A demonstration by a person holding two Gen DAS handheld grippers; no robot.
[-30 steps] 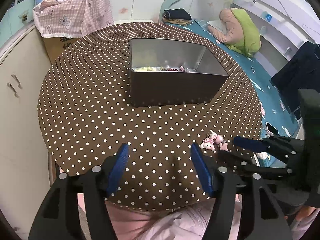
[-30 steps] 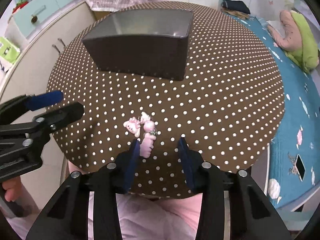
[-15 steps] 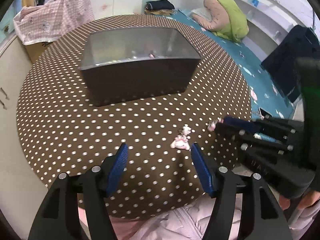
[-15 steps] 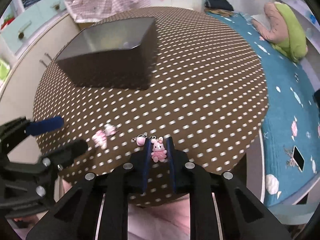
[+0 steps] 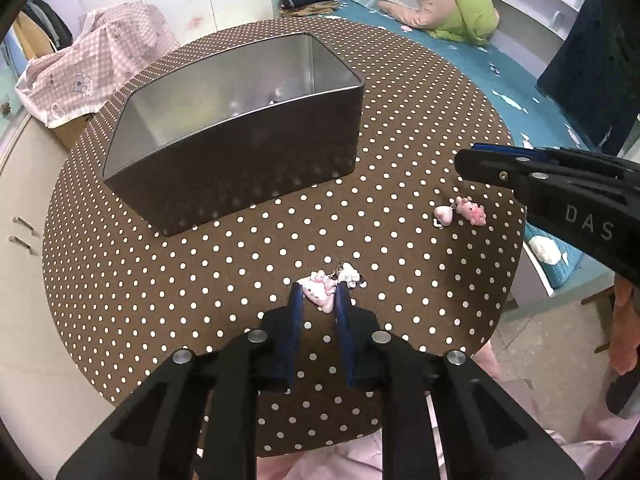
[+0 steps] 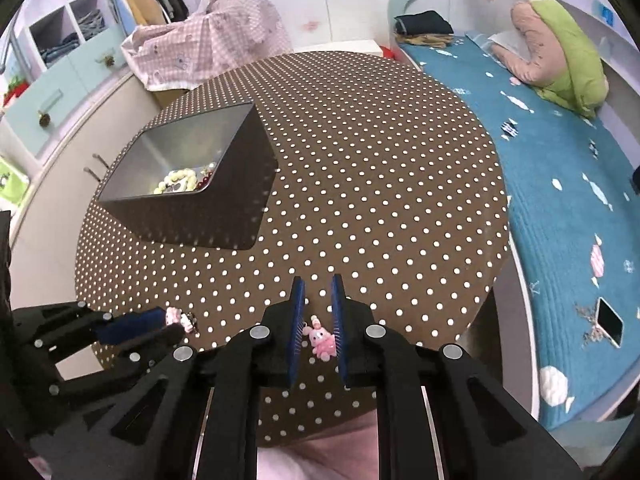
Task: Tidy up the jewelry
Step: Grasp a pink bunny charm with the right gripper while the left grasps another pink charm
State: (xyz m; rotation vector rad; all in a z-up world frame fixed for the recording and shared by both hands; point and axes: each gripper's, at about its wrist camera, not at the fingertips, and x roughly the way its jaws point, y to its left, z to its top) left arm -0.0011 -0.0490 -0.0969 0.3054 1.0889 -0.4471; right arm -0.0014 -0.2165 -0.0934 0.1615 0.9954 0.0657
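- My left gripper (image 5: 319, 300), left wrist view: jaws closing, blue pads either side of a white-and-pink cat charm (image 5: 318, 295) that lies on the polka-dot tablecloth (image 5: 200, 280) near its front edge; whether the pads press on it yet I cannot tell.
- My right gripper (image 6: 316, 312), right wrist view: jaws closing, narrow, with a pink bunny charm (image 6: 322, 340) between the pads, touching the right-hand pad.
- Only the left wrist view shows the bunny charm hanging below the right gripper's fingers together with a small heart-shaped charm (image 5: 443, 216), both over the right part of the cloth.
- Only the right wrist view shows the left gripper from the side, low at the left edge, its tips at the cat charm.
- Metal tin (image 5: 240, 148), farther back on the table: open-topped, dark outside, shiny inside, standing well apart from both charms.
- Tin contents: the right wrist view looks down into it and shows a pale bead string (image 6: 178, 181) and dark red beads (image 6: 204, 182) on its floor; the left wrist view shows only blurred glimpses behind the near wall.
- Beyond the table: a pink checked cloth (image 6: 208, 48) over a box, and a teal mat (image 6: 560, 184) with a green-and-tan cushion (image 6: 560, 56).
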